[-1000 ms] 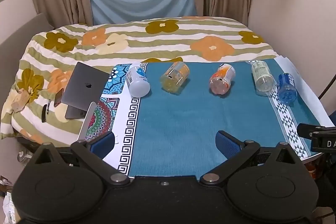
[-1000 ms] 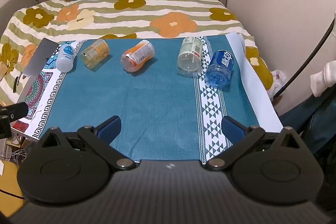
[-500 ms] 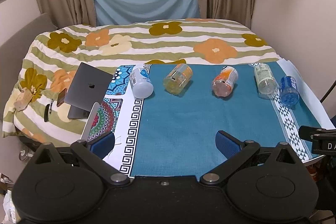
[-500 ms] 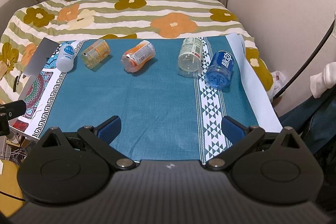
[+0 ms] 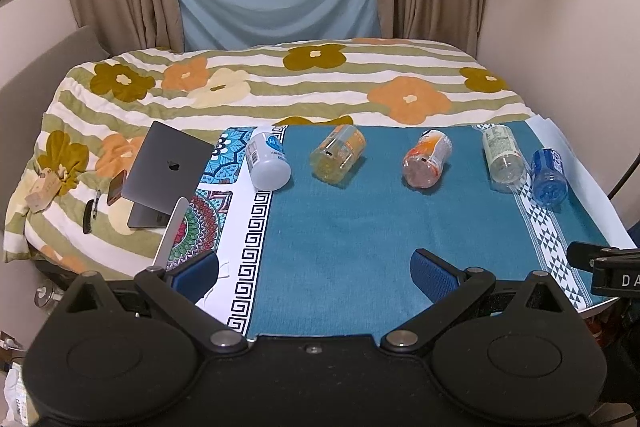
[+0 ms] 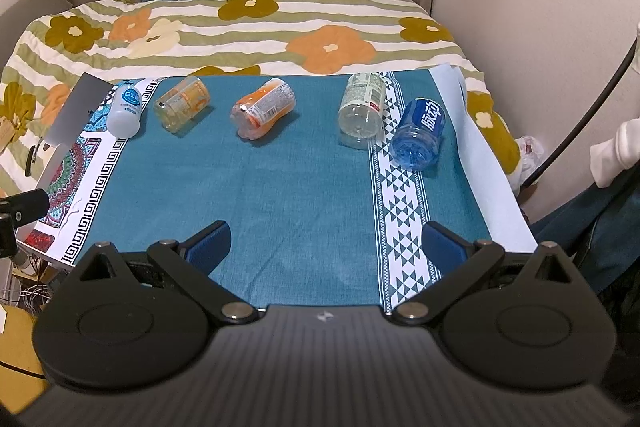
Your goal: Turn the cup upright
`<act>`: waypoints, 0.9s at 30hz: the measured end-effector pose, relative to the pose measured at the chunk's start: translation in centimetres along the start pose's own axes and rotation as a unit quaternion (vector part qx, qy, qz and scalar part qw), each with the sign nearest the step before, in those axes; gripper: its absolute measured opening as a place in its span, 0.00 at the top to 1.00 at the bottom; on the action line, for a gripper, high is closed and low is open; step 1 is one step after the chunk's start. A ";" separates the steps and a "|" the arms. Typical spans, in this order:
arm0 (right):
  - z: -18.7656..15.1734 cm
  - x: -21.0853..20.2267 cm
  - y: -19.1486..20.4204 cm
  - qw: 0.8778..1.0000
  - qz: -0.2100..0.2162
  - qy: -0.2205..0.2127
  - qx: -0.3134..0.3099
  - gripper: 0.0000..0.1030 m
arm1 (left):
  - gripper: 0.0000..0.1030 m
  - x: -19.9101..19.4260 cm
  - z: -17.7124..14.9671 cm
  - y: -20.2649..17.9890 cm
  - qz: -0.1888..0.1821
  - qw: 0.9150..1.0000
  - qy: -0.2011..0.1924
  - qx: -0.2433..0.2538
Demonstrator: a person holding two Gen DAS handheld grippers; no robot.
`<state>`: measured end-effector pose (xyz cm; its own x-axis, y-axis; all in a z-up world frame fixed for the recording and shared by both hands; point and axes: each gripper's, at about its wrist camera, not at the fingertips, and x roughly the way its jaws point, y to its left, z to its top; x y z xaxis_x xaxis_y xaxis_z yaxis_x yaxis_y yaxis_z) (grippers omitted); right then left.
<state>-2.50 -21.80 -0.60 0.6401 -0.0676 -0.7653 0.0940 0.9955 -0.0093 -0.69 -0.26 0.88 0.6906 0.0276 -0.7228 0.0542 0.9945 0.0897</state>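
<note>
Several cut-bottle cups lie on their sides in a row at the far side of the teal cloth (image 5: 360,235): a white one (image 5: 267,163), a yellow one (image 5: 338,154), an orange one (image 5: 427,163), a clear green-labelled one (image 5: 503,159) and a blue one (image 5: 549,177). The right wrist view shows the same row: white (image 6: 125,111), yellow (image 6: 182,109), orange (image 6: 262,109), clear (image 6: 362,111), blue (image 6: 419,139). My left gripper (image 5: 314,271) is open and empty at the cloth's near edge. My right gripper (image 6: 326,245) is open and empty, also near the front edge.
A grey laptop (image 5: 166,171) and a phone (image 5: 116,187) lie on the flowered bedspread (image 5: 320,87) at left. A patterned mat (image 5: 200,223) borders the cloth's left side. A wall stands close on the right (image 6: 540,7). The other gripper's mount (image 5: 608,271) shows at right.
The left wrist camera has tilted up and drawn back a little, so the cups sit lower in its view. The right gripper has barely moved. Both stay open.
</note>
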 end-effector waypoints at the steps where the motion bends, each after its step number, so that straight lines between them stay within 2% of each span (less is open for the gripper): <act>1: 0.0 0.0 0.0 1.000 0.000 0.000 0.000 0.00 | 0.00 0.0 0.0 0.0 0.000 1.000 0.000 0.000; 27: -0.1 -0.2 0.1 1.000 -0.001 -0.001 0.000 0.00 | 0.00 -0.2 0.0 -0.1 0.000 1.000 -0.002 0.000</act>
<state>-2.64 -21.66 -0.53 0.6409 -0.0688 -0.7645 0.0954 0.9954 -0.0096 -0.79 -0.35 1.02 0.6940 0.0275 -0.7195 0.0533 0.9946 0.0894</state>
